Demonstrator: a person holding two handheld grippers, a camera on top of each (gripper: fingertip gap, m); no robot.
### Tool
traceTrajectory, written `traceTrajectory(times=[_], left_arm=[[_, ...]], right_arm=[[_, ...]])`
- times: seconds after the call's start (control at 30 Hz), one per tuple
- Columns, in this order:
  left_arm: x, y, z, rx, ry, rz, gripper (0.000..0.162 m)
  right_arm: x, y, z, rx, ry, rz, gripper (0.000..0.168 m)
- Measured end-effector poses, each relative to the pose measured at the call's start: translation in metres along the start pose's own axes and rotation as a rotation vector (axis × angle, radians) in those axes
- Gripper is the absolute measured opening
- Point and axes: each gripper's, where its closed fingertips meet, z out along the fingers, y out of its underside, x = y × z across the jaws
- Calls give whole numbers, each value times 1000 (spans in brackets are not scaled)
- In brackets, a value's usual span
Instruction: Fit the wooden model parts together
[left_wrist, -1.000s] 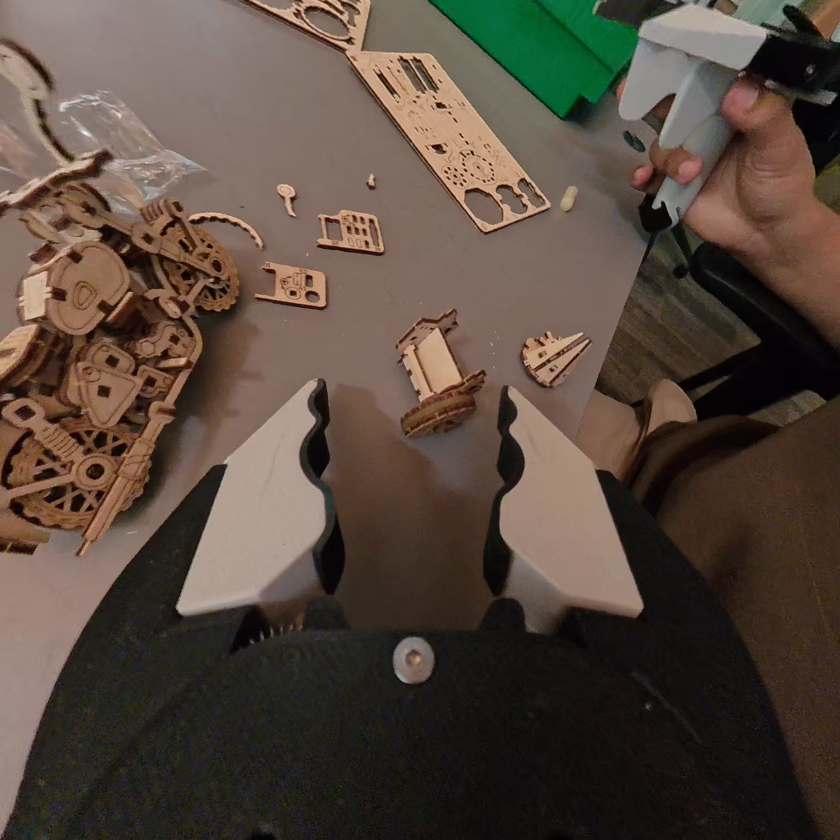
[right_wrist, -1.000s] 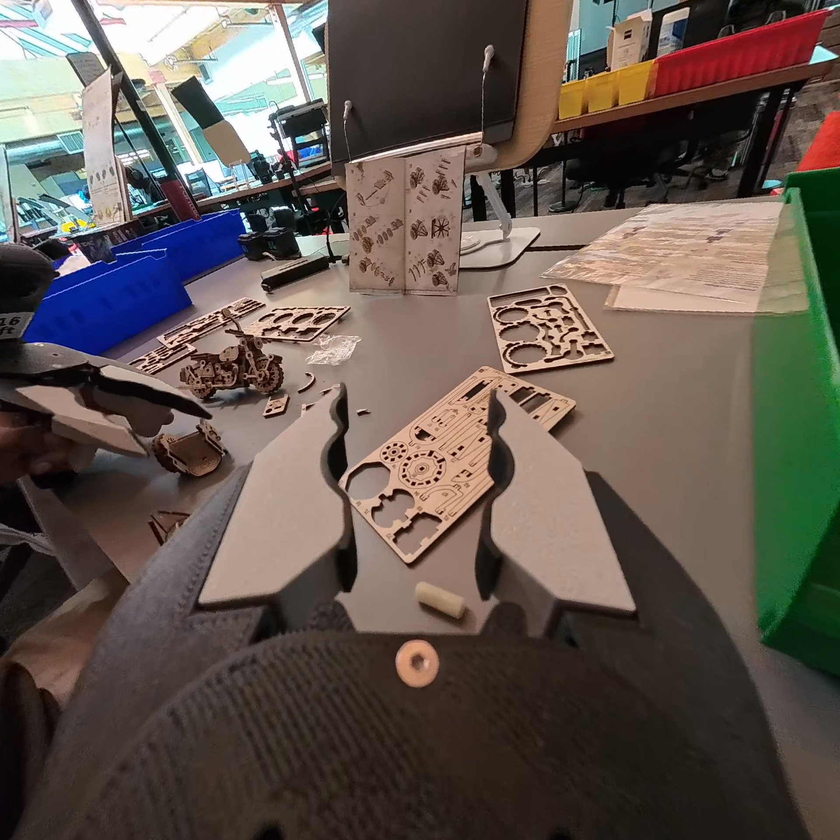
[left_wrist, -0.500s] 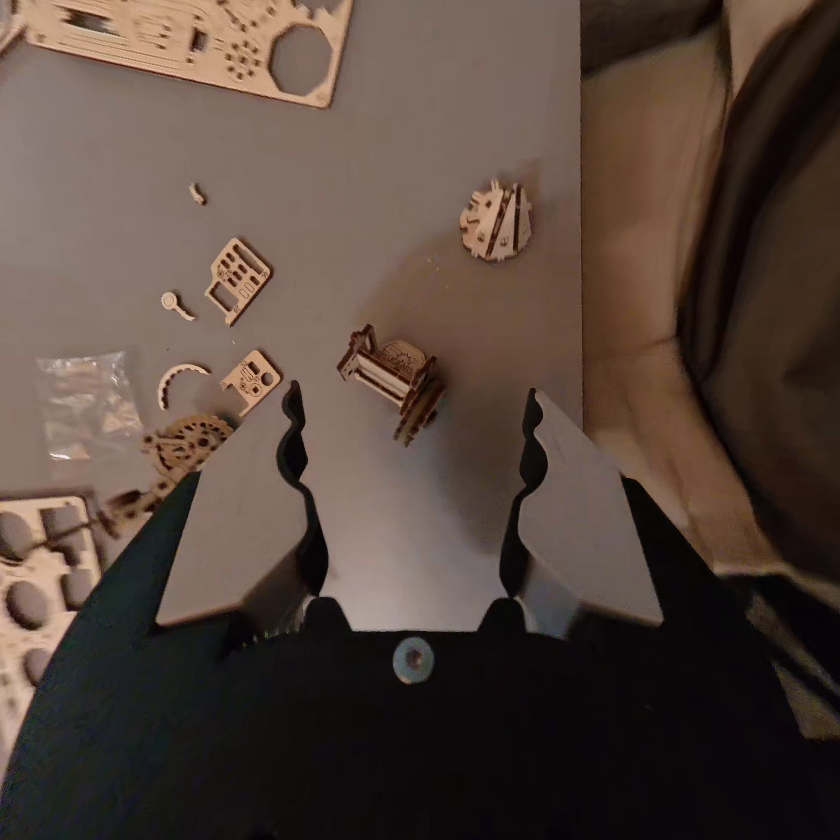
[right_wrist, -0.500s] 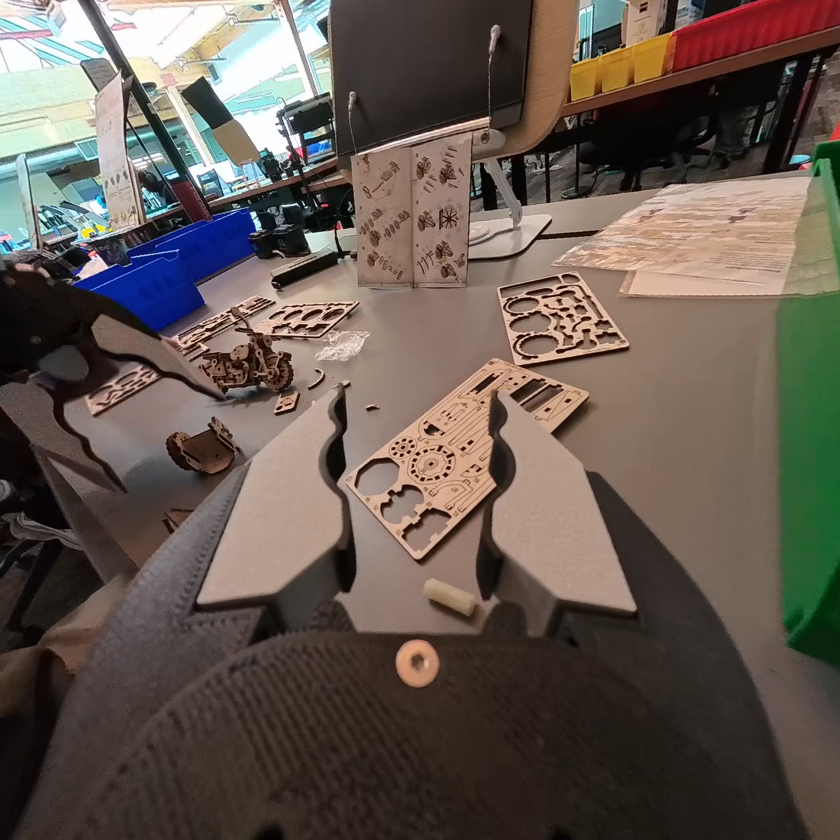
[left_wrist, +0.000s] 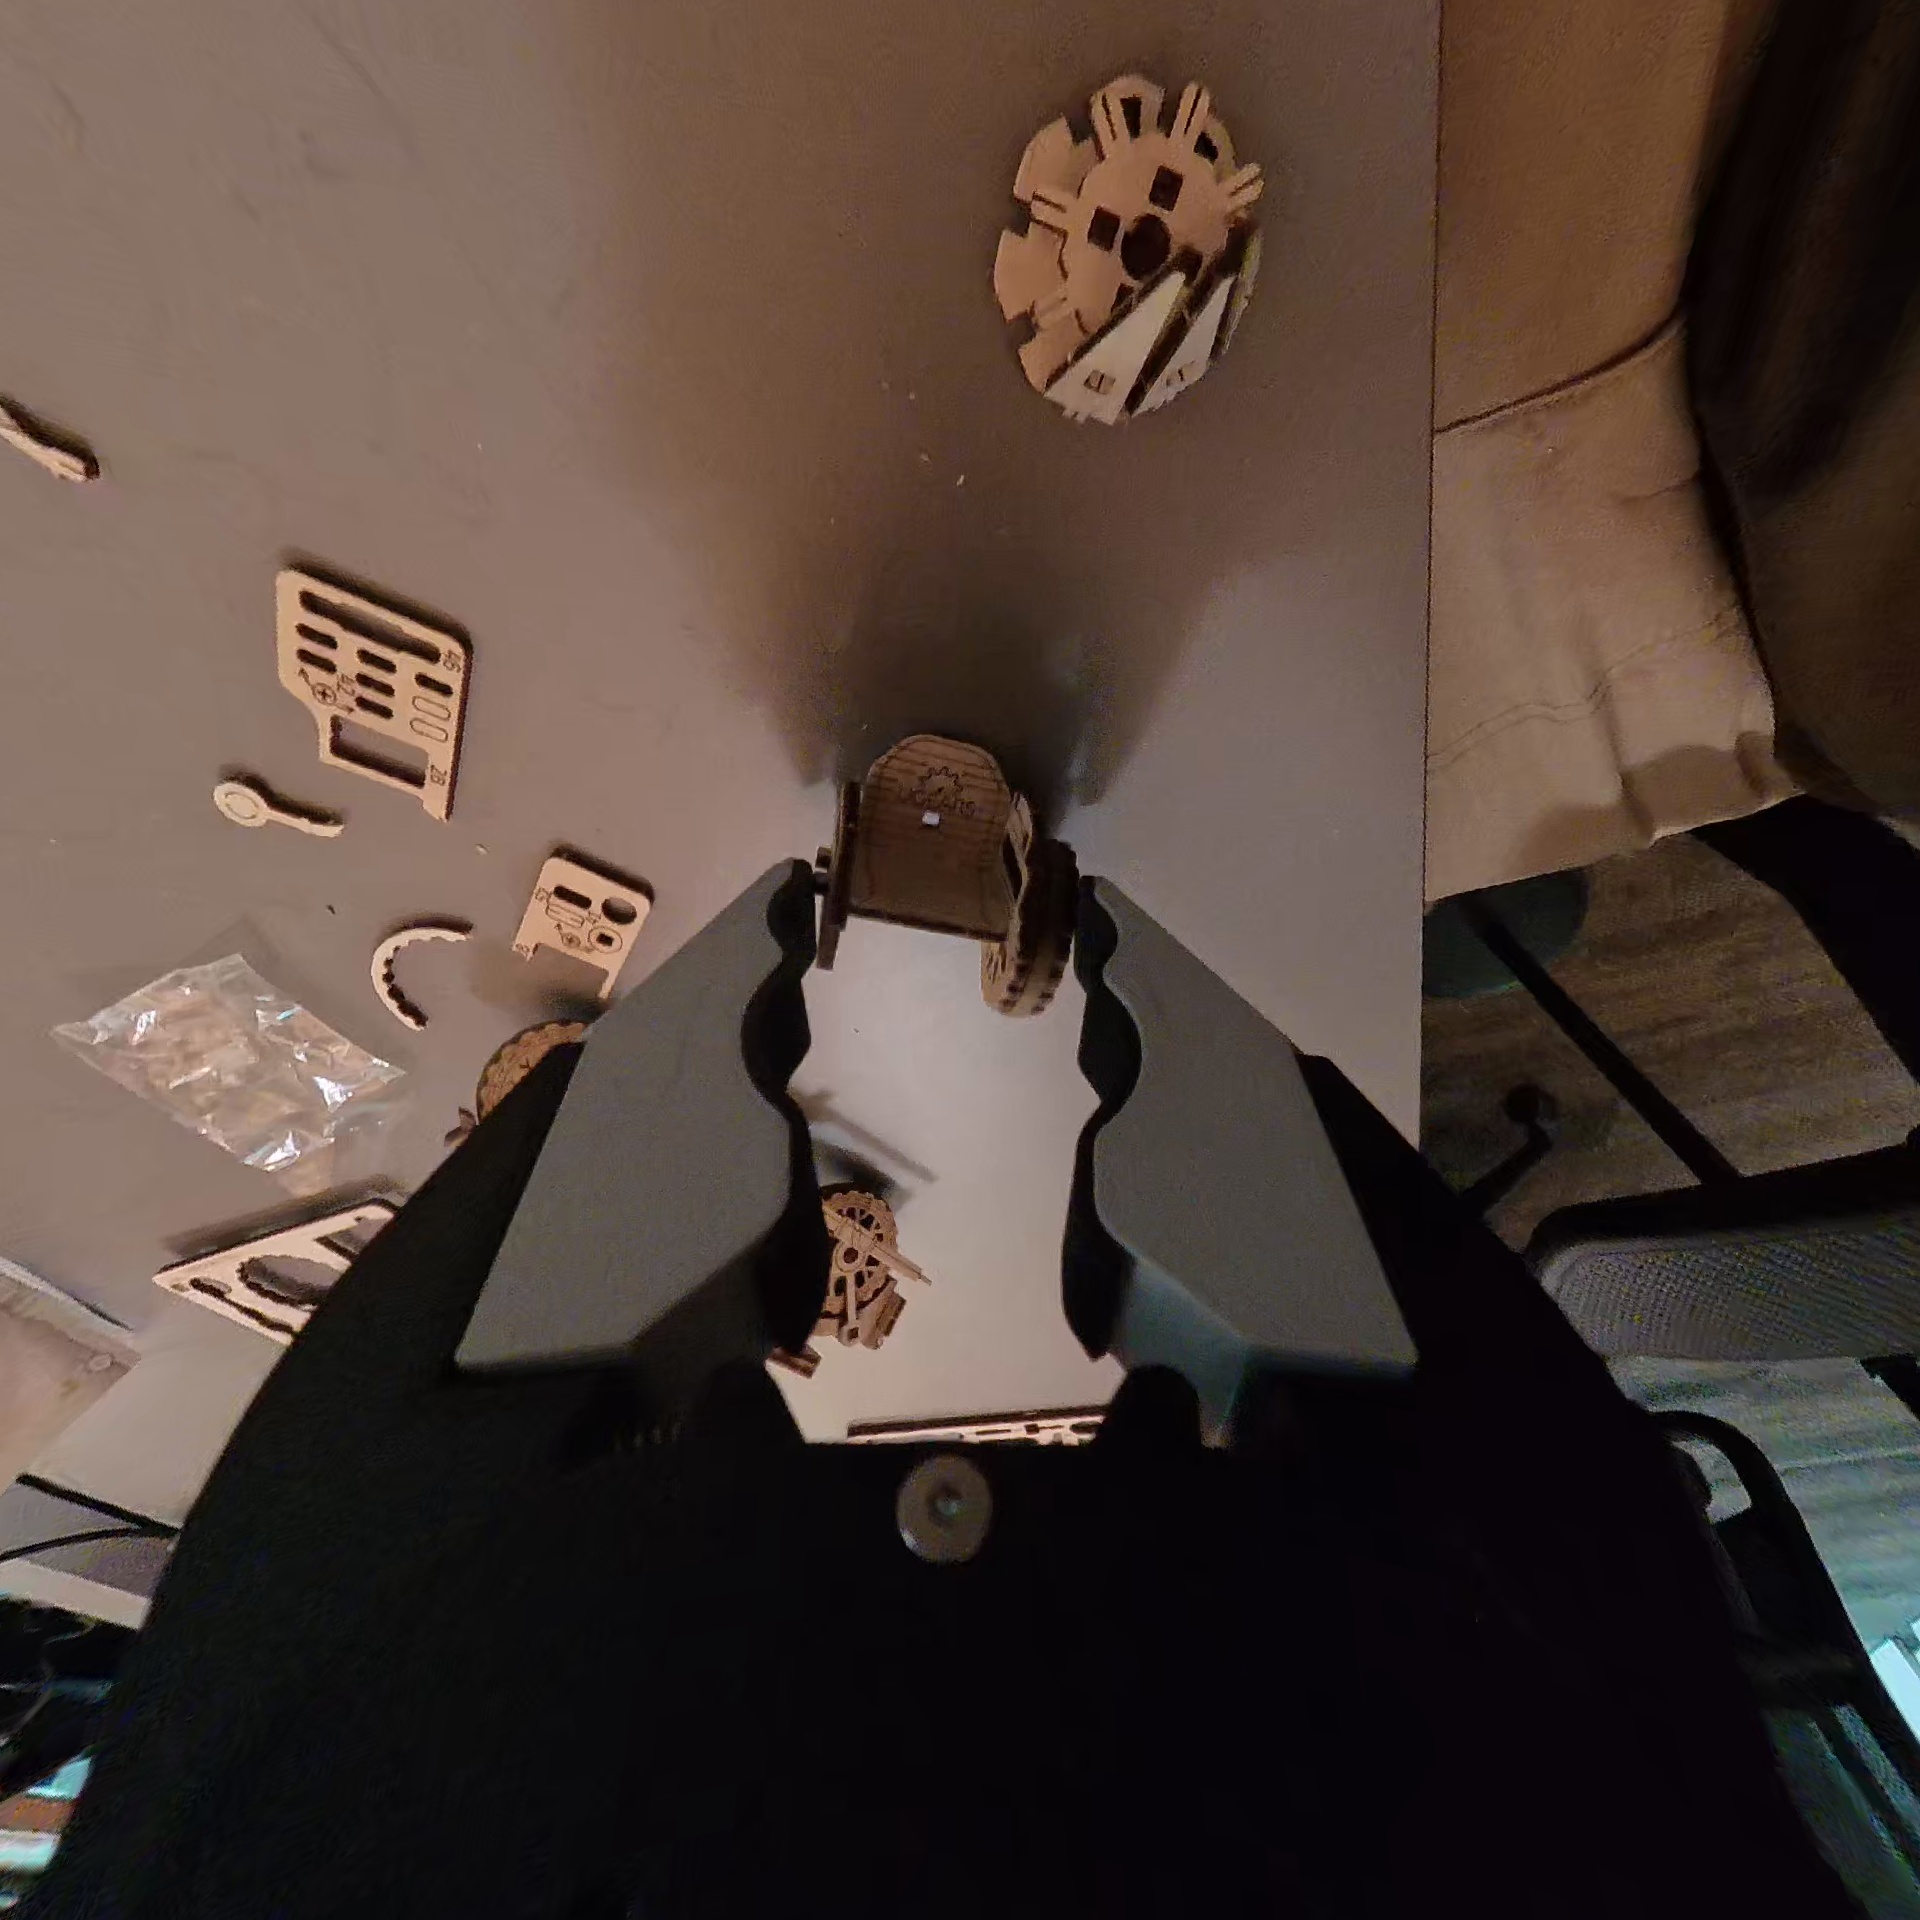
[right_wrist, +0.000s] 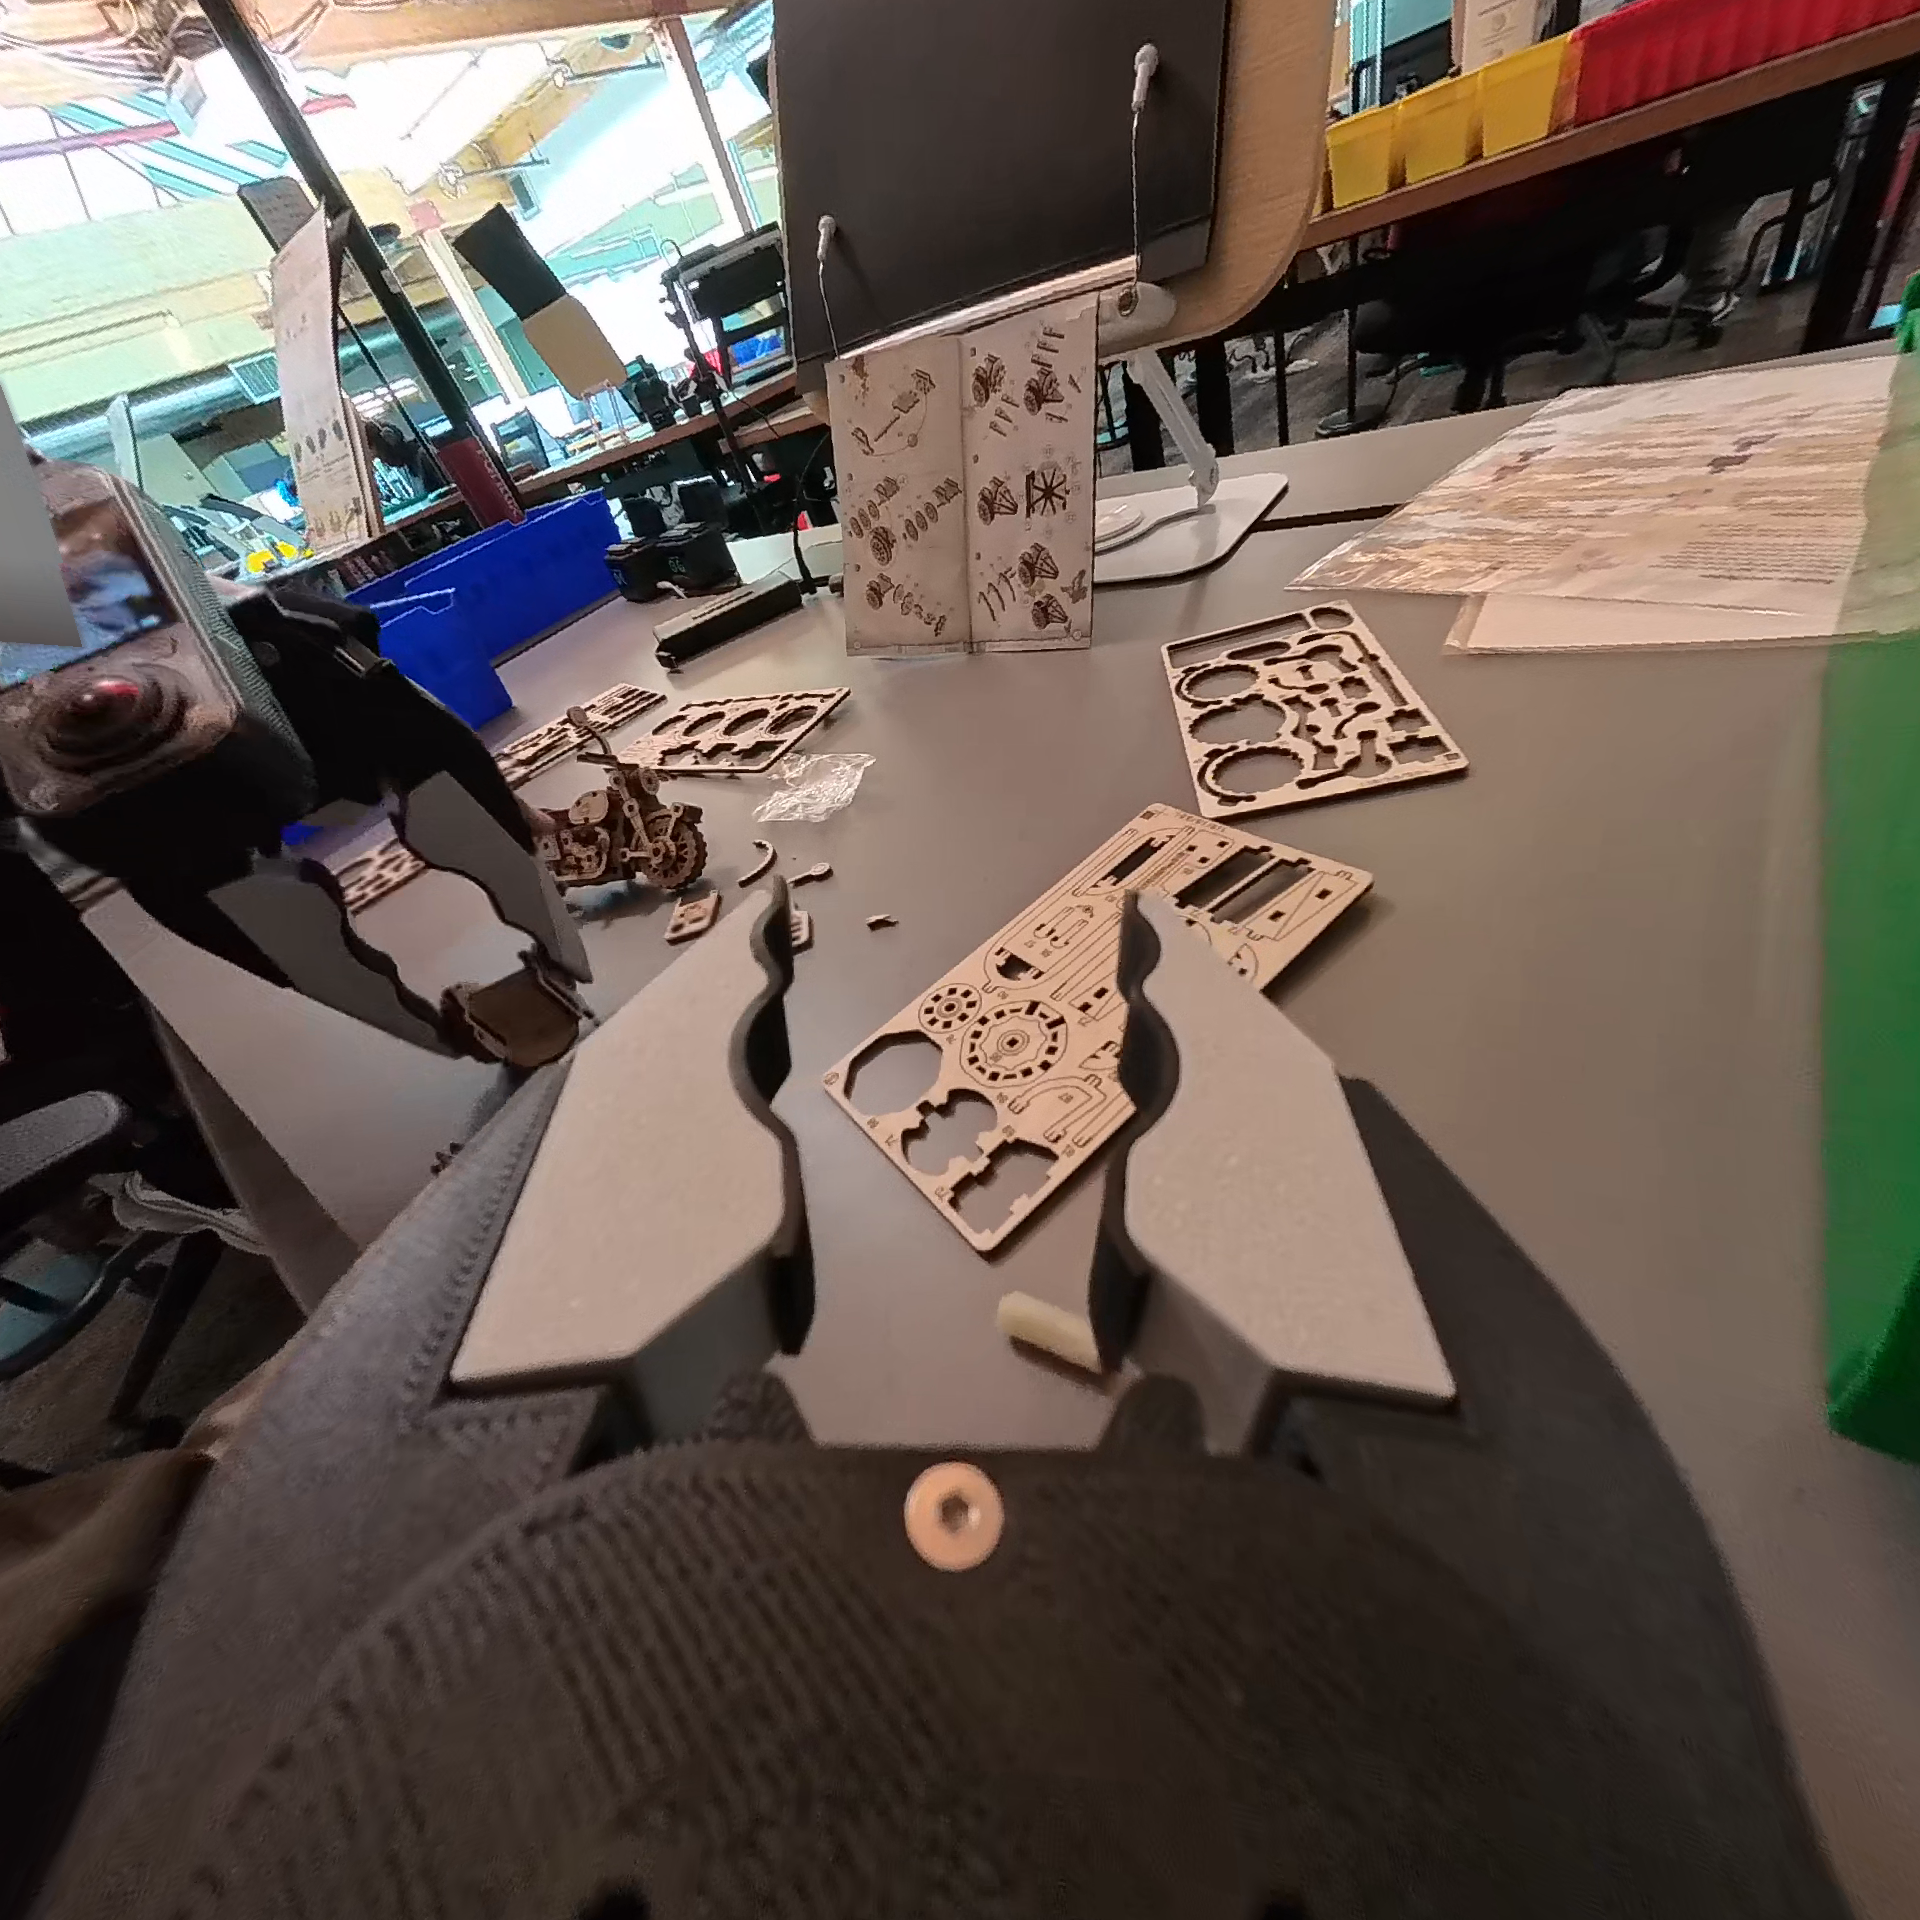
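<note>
My left gripper (left_wrist: 943, 888) is shut on a small wooden wheeled assembly (left_wrist: 925, 842), one fingertip on each side, low at the grey table (left_wrist: 623, 312) near its right edge. The right wrist view shows the same grip (right_wrist: 507, 1003) on the assembly (right_wrist: 520, 1023) at the left. A round slotted wooden part (left_wrist: 1127, 249) lies farther ahead. My right gripper (right_wrist: 956, 899) is open and empty above a punched-out wooden sheet (right_wrist: 997, 1049). A small cream peg (right_wrist: 1044, 1335) lies on the table between its fingers. A built wooden motorcycle (right_wrist: 623, 821) stands behind.
Flat loose parts (left_wrist: 374, 686) and a clear plastic bag (left_wrist: 223, 1055) lie left of the left gripper. The table edge (left_wrist: 1429, 623) runs close on the right. A second sheet (right_wrist: 1309, 707), a standing instruction booklet (right_wrist: 971, 499) and a green bin (right_wrist: 1870, 935) are around the right gripper. Across from one pair of fingers to the other is roughly 25 centimetres. The built wooden motorcycle (right_wrist: 623, 821) lies some 9 centimetres from my left tips, 25 centimetres from my right tips.
My left gripper swung over the table, dropped onto the wheeled assembly and closed on it. My right gripper stayed open and shifted only slightly.
</note>
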Motion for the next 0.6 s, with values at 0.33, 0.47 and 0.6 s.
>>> traceTrajectory(times=[0.33,0.47,0.6], left_arm=[[-22,-25,-60,850,7,-507,48],[-30,-10,-52,1084,74,-794,48],[-21,-5,-25,1046,26,-837,48]], right_arm=[[-4,-1,-2,12,-32,57,62],[-5,0,-1,6,-31,52,62],[-4,2,0,1,-24,46,61]])
